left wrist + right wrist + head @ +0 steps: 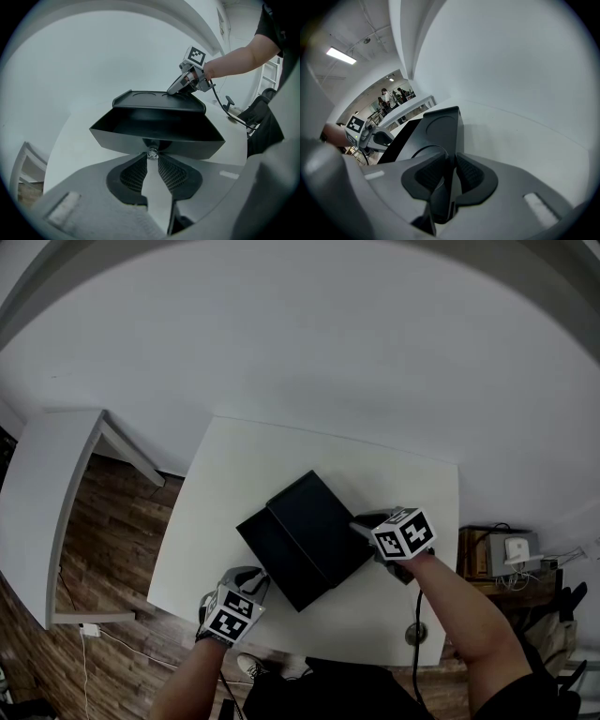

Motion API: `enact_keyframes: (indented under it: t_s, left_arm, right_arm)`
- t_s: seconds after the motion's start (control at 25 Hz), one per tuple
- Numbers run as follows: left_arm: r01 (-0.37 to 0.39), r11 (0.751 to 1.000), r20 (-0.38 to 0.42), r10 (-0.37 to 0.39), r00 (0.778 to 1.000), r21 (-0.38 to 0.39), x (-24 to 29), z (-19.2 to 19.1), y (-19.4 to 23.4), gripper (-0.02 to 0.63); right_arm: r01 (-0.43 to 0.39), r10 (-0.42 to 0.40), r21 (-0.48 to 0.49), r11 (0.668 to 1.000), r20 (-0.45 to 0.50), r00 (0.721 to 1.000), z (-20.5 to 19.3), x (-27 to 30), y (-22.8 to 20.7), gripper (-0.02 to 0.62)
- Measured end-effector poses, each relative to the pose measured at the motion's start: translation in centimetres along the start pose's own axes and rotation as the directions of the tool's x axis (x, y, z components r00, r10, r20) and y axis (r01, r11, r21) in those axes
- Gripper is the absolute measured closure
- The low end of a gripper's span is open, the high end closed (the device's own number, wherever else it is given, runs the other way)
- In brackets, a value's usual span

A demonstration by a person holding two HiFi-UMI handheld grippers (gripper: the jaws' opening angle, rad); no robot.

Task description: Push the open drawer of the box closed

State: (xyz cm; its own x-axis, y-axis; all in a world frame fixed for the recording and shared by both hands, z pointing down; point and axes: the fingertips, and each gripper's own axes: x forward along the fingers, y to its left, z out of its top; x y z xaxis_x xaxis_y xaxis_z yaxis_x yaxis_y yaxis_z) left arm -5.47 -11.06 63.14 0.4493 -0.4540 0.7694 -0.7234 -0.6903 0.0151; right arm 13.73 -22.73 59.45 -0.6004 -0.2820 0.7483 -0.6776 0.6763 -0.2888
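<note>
over the white table [234, 456], the head view has the matte black box [323, 512] lying cornerwise, its drawer [272, 559] drawn out toward the left gripper [251, 577], so the closing push looks about to begin. along the left gripper view, ribbed pads [133, 174] pinch the small shiny knob [151, 153] on the smooth, flaring drawer front, and a straight shove inward seems the next need. across the right gripper view, the right gripper [451, 164] clamps the box's thin rim, likely bracing it against sliding.

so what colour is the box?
Black: the box shows best in the head view, against the white table.
</note>
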Motion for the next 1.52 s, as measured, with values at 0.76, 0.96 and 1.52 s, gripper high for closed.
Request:
enact_keyframes:
  t_s: [0.76,0.96,1.52]
  left_arm:
    - [0.015,1.000,0.008,-0.015,1.000,0.000,1.0,1.3,0.0,0.529]
    - [0.021,1.000,0.006,-0.021,1.000,-0.002,1.3,1.3,-0.1,0.529]
    - [0.026,1.000,0.012,-0.026,1.000,-0.005,1.5,2.5,-0.2,0.529]
  right_arm:
    - [-0.002,0.002,0.002,1.000,0.000,1.000,0.0,0.1,0.0,0.515]
    - [-0.004,0.004,0.004,1.000,0.001,1.000,0.0,0.1,0.0,0.515]
    - [-0.008,0.008,0.007,1.000,0.008,1.000,0.1,0.1,0.1,0.515]
